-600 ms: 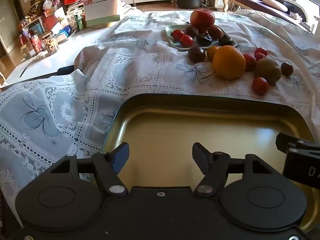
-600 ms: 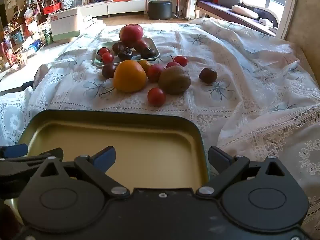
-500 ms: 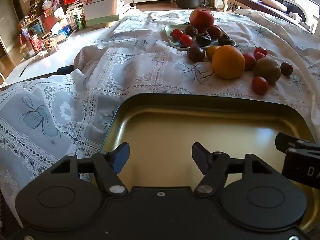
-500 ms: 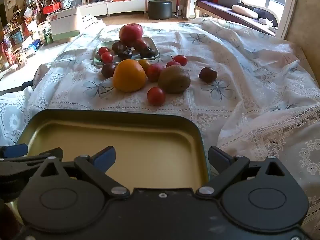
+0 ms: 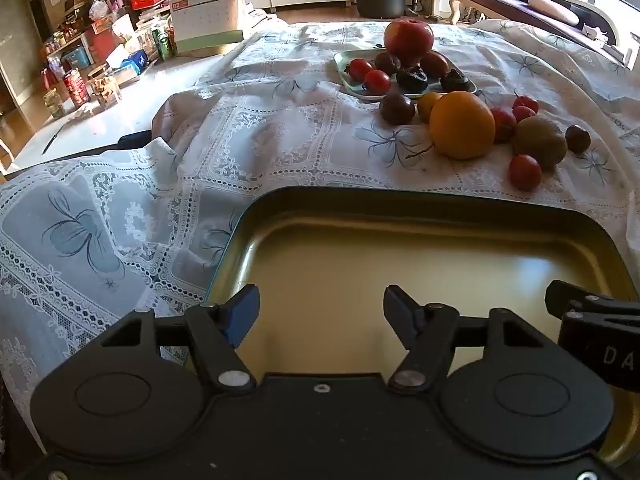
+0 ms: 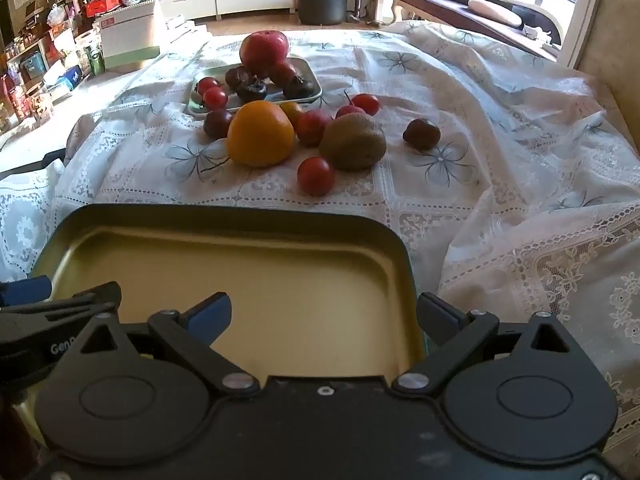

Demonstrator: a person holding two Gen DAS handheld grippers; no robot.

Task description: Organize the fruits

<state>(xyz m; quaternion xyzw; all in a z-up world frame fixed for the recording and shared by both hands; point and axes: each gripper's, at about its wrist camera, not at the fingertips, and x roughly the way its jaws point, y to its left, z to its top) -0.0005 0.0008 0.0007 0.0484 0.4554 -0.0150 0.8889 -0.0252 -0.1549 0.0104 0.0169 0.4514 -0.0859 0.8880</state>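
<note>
Right wrist view: the right gripper (image 6: 324,314) hangs low over the near end of the gold tray (image 6: 396,240), jaws spread wide and holding nothing. Its right finger sits outside the tray's right rim, its left finger over the tray floor. The left gripper (image 5: 320,312) is likewise wide open and empty, over the same tray's near-left portion in the left wrist view.

Loose fruit lies on the lace tablecloth (image 6: 500,160) at centre frame, beyond the tray's far rim and well apart from both grippers. Nearest is a small red tomato (image 6: 316,176). Behind it, the orange (image 6: 261,134) sits to the left and the kiwi (image 6: 353,143) to the right. A dark plum (image 6: 421,133) stands apart further right. In the upper centre a small green plate (image 6: 314,80) carries an apple (image 6: 264,49) and several small dark and red fruits.

Judgement: the task looks barely begun, as the gold tray holds no fruit. The step in hand appears to be the first reach.

Recommendations:
- Take the near tomato first, since it stands clear of its neighbours.
- Approach from above with the jaws straddling it, then close gently, as it is likely soft and prone to roll.
- Lift the gripper clear of the tray's far rim on the way out.
- Avoid snagging the loose cloth folds.
</note>
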